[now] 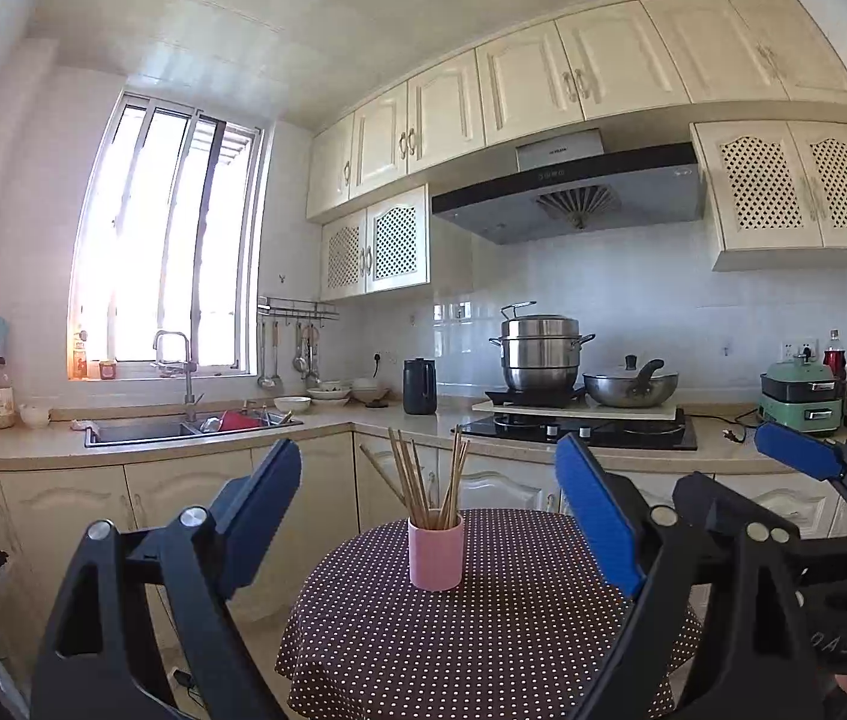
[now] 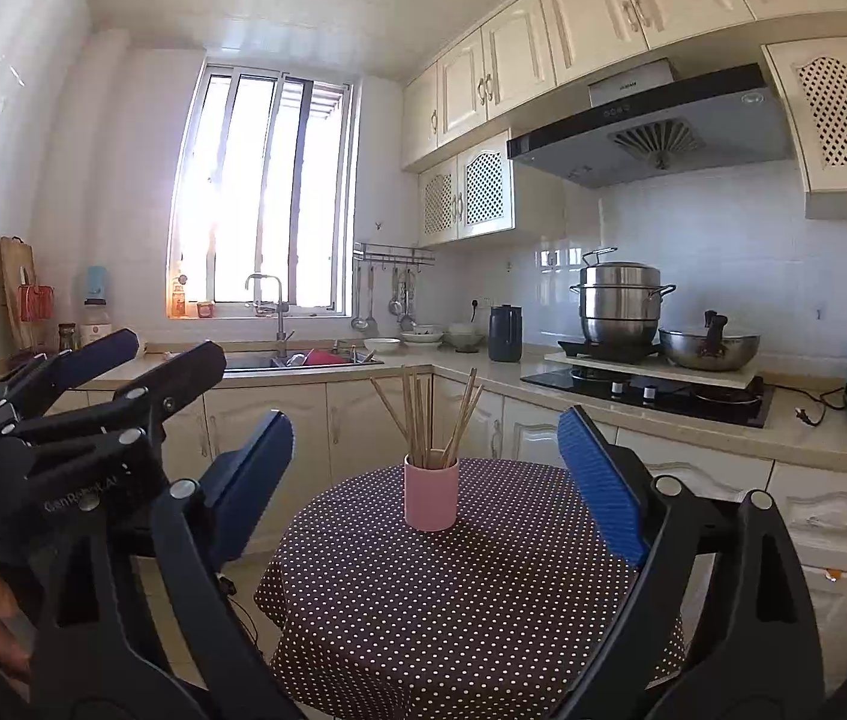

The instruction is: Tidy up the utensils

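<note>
A pink cup (image 1: 435,552) (image 2: 430,495) stands upright on a round table with a dark polka-dot cloth (image 1: 483,648) (image 2: 453,600). Several wooden chopsticks (image 1: 408,474) (image 2: 417,420) stand in it, fanned out. My left gripper (image 1: 426,444) is open, level and short of the cup, with nothing between its blue pads. My right gripper (image 2: 426,416) is open too, also back from the cup and holding nothing. Each gripper shows in the other's view: the right gripper (image 1: 723,459) at the right edge, the left gripper (image 2: 174,348) at the left edge.
Behind the table an L-shaped counter (image 1: 327,426) carries a sink (image 1: 141,429) with dishes, a dark kettle (image 1: 419,386), bowls, a hob with a steel steamer pot (image 1: 540,354) and a wok (image 1: 630,387), a green appliance (image 1: 801,396) and bottles. Cabinets line the wall.
</note>
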Motion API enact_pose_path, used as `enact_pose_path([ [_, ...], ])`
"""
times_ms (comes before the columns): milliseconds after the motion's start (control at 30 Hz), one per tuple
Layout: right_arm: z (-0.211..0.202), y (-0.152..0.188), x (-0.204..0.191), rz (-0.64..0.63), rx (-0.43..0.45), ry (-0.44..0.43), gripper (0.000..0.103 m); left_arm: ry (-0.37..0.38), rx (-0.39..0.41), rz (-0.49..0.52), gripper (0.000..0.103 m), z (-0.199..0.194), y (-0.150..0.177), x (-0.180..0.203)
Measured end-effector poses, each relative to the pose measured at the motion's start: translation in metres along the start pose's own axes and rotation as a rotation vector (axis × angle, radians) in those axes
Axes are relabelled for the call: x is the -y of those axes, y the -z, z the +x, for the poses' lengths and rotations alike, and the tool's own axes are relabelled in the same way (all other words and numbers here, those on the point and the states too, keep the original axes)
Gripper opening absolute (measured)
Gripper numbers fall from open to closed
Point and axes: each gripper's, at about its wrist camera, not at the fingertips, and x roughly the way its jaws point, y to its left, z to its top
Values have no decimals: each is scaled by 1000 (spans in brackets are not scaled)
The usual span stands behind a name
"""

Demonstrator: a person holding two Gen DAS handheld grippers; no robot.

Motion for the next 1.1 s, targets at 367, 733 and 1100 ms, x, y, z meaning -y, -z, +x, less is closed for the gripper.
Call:
enact_pose_path([
  [367,-11,-1,5,-10,25,42,89,9,15,-7,85,-4,0,10],
  [733,-11,2,3,-5,17,33,89,-15,24,13,85,-8,2,10],
  [1100,-10,3,3,4,11,20,90,-31,34,23,85,-11,3,10],
])
